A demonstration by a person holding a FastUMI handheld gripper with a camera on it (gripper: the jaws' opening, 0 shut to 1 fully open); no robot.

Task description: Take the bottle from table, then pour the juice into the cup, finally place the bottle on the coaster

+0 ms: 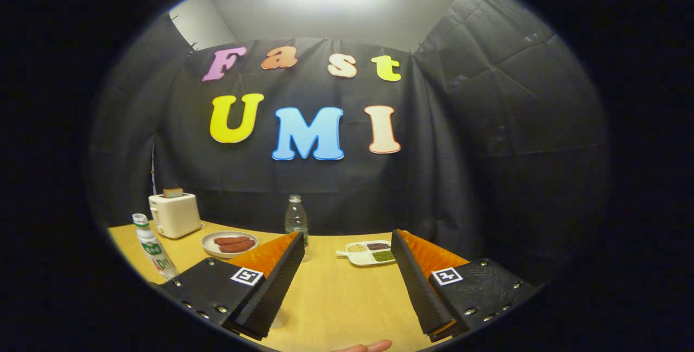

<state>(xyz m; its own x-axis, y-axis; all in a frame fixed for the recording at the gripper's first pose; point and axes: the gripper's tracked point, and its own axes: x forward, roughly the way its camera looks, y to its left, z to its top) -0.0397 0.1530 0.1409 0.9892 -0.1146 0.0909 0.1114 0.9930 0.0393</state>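
Fingertip (362,347) at nearest edge of desk (336,298), just below the fingers. Hand-held gripper (347,243) released, fingers spread wide, nothing between them but bare wood; likely pre-grasp, spread to take a bottle body. Clear bottle (296,220) upright just beyond left finger tip, near far edge; probably the juice bottle, though labelled bottle (153,248) far left also a candidate, can't tell which. Divided tray (370,253) with grains between the finger tips, farther back. Plate (229,243) with reddish food left of clear bottle. Toaster (174,214) with bread slice at far left. Black cloth walls behind, bright ceiling light above. Light wood desk, matte.
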